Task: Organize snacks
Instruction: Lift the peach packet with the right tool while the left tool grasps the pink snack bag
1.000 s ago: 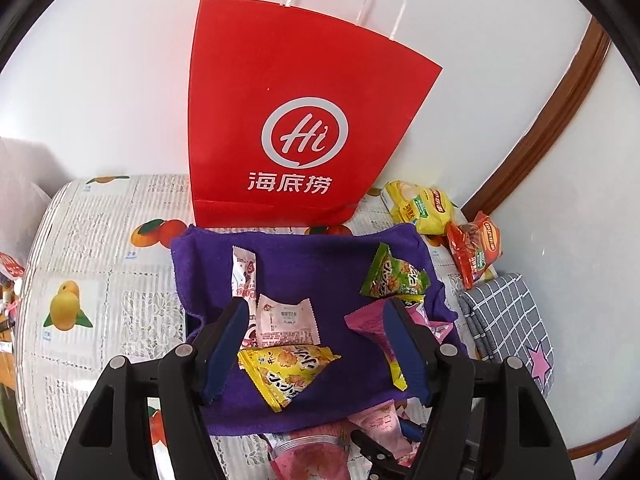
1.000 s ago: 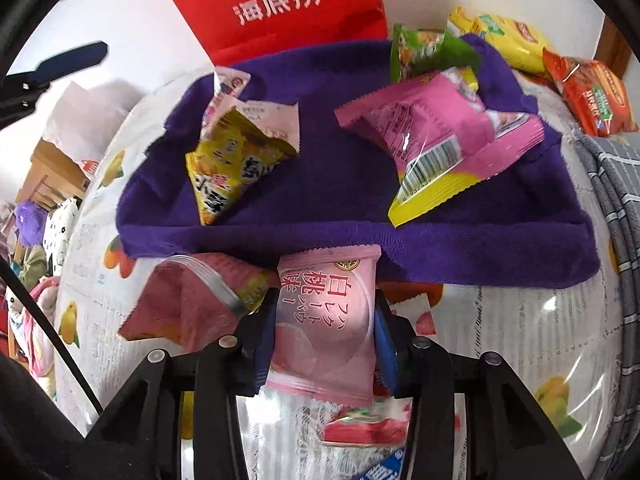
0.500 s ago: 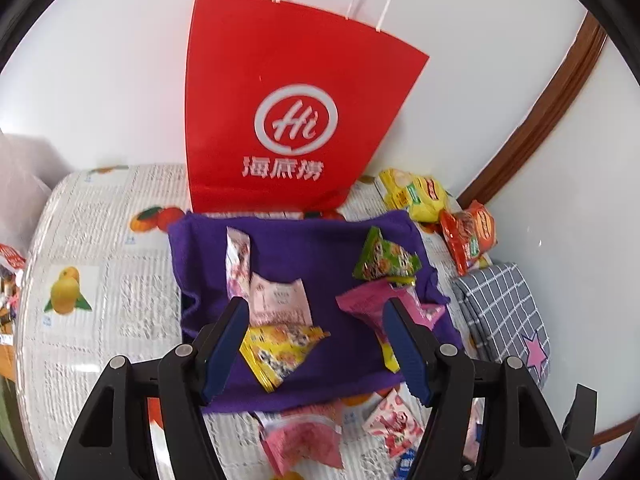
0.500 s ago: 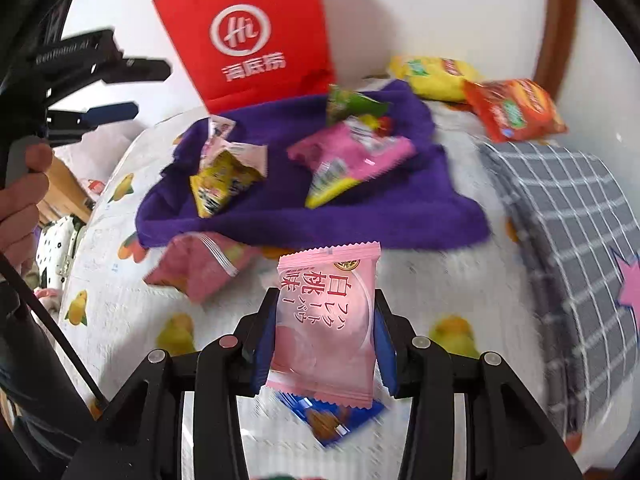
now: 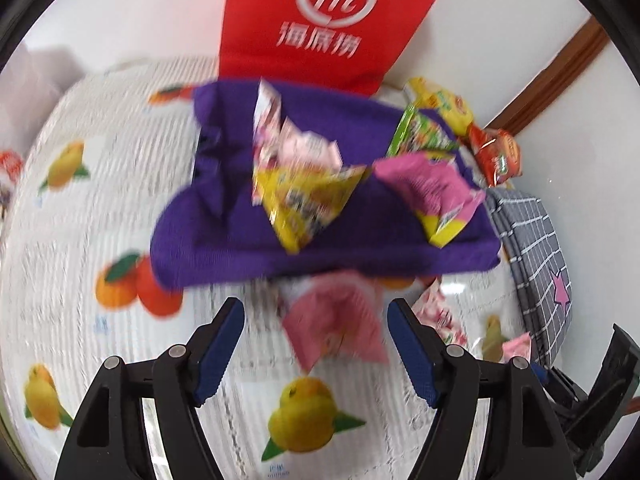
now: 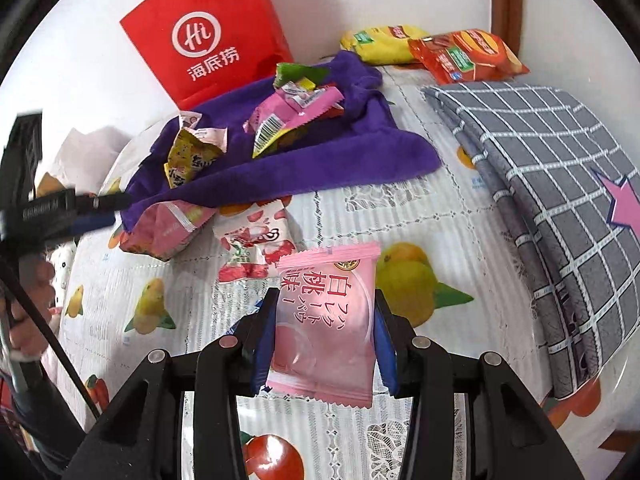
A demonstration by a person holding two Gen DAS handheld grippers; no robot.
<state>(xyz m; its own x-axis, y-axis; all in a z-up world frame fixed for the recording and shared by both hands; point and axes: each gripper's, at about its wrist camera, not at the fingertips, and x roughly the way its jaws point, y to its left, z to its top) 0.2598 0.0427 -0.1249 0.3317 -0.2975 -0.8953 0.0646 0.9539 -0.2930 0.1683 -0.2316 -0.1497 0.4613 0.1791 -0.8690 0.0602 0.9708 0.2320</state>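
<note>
Our right gripper (image 6: 325, 334) pinched a pale pink foil peach-snack packet (image 6: 326, 322) at lower centre. Our left gripper (image 5: 316, 340) was opening around a pink crinkled snack bag (image 5: 332, 320), pads apart from it. Beyond, mid-frame, lay the purple fleece cloth (image 5: 224, 216) bearing packets.

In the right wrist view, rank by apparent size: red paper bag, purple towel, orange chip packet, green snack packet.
Largest to smallest:
1. purple towel
2. red paper bag, though it sits farther back, so this is unsure
3. orange chip packet
4. green snack packet
</note>
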